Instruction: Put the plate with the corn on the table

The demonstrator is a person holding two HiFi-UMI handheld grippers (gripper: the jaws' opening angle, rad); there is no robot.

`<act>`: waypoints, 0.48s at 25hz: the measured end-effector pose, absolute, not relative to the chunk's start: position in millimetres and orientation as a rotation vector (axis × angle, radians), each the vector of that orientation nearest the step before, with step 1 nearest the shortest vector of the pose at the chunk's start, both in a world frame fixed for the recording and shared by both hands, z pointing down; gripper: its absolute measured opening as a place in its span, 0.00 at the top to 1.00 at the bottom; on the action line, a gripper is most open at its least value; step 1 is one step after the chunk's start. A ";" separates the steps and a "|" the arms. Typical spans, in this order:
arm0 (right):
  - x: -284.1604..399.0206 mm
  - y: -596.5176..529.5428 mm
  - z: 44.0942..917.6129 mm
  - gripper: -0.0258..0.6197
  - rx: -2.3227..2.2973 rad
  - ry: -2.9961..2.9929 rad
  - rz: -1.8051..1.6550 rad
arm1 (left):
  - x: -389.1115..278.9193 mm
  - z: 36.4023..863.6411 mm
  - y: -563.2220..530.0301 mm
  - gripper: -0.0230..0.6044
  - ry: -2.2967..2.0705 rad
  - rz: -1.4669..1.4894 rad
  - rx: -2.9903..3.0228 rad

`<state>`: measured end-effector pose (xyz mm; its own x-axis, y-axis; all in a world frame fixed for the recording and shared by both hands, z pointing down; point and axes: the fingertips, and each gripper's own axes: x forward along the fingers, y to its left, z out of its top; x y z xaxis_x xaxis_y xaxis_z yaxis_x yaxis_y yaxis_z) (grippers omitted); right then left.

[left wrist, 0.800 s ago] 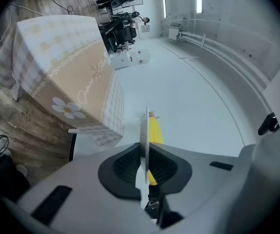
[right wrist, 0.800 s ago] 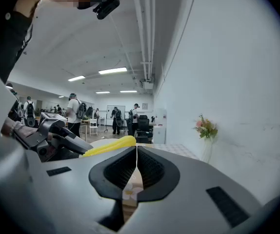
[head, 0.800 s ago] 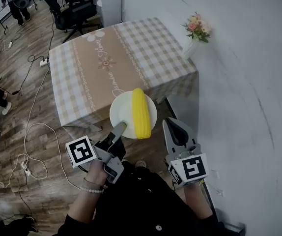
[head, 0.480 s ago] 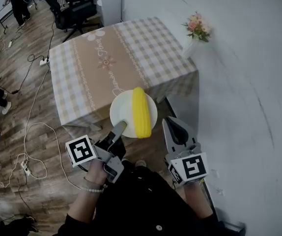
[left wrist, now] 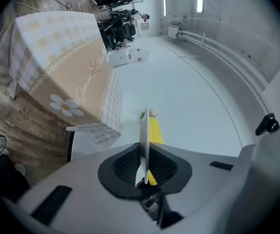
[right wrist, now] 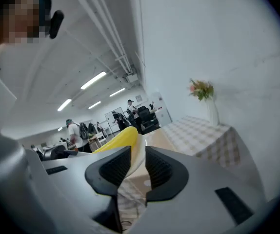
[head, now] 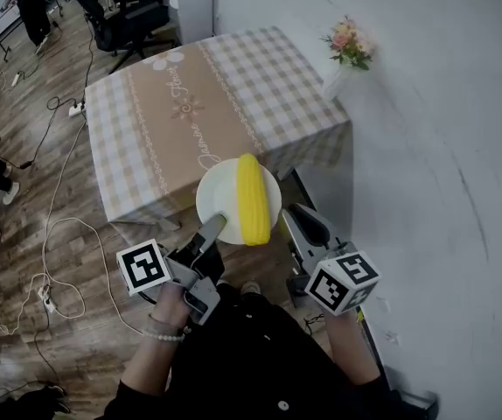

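While your left gripper (head: 215, 225) clamps the plate (head: 219, 191) holding the corn (head: 251, 201), the jaws of your right gripper (head: 289, 218) stand slightly apart around its rim.

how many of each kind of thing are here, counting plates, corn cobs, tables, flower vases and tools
plate: 1
corn cob: 1
table: 1
flower vase: 1
tools: 2, left tool and right tool
total: 6
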<state>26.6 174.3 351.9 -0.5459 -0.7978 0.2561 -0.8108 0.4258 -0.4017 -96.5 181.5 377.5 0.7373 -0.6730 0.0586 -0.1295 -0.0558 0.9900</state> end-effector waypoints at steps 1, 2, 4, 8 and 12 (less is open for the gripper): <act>25.6 173.8 354.8 0.76 1.472 -2.647 0.853 | -96.1 377.8 182.4 0.91 -0.663 -0.501 1.591; 25.1 172.9 357.6 0.76 1.465 -2.660 0.935 | -95.7 378.1 183.3 0.91 -0.661 -0.501 1.589; 25.5 171.0 363.9 0.76 1.464 -2.662 1.058 | -95.0 378.5 184.9 0.91 -0.656 -0.504 1.588; 21.0 171.6 372.9 0.76 1.419 -2.668 1.241 | -93.3 377.8 188.8 0.91 -0.640 -0.515 1.583; 14.2 171.4 375.2 0.76 1.365 -2.688 1.351 | -92.8 378.3 189.3 0.91 -0.643 -0.518 1.587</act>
<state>14.2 171.4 375.2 -0.6476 -0.7341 0.2043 -0.6021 0.3287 -0.7276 -92.8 189.3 378.3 0.7409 -0.6706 0.0379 -0.1049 -0.0599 0.9927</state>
